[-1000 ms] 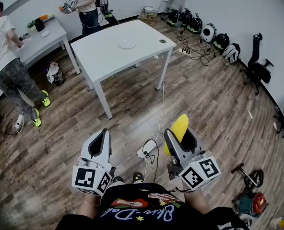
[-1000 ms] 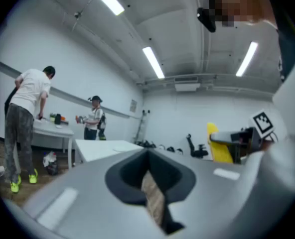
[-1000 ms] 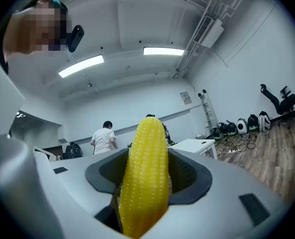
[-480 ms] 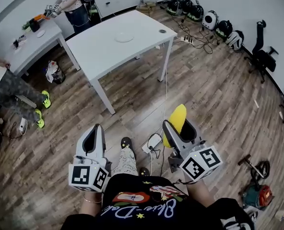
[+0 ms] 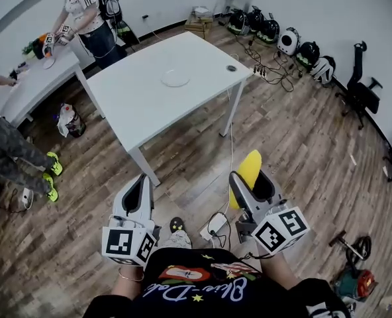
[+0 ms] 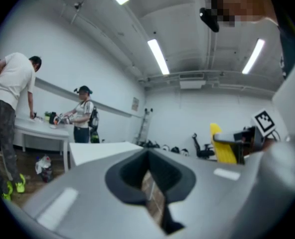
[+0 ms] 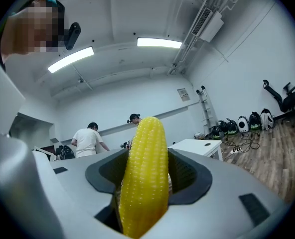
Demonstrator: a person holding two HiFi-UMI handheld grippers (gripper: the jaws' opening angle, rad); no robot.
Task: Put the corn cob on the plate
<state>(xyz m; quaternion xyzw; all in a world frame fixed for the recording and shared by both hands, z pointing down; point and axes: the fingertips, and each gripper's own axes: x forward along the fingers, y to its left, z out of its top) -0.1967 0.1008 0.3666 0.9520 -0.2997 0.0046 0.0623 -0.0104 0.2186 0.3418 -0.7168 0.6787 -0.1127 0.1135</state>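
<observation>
A yellow corn cob (image 5: 247,173) (image 7: 143,176) stands clamped in my right gripper (image 5: 249,189), its tip sticking out past the jaws, well above the wooden floor. It also shows at the right of the left gripper view as a yellow corn cob (image 6: 220,144). My left gripper (image 5: 137,195) is shut with nothing in it, held level beside the right one. A small white plate (image 5: 175,78) lies near the middle of the white table (image 5: 143,105), far ahead of both grippers.
A dark round disc (image 5: 231,67) sits near the table's right corner. A power strip and cables (image 5: 216,224) lie on the floor below the grippers. Helmets (image 5: 269,30) line the far wall, an office chair (image 5: 358,95) stands right. Two people work at a second table (image 5: 24,91), left.
The white table and plate have drawn closer and shifted right in the head view. Both grippers keep their pose, the corn still held. The people at the left table have moved.
</observation>
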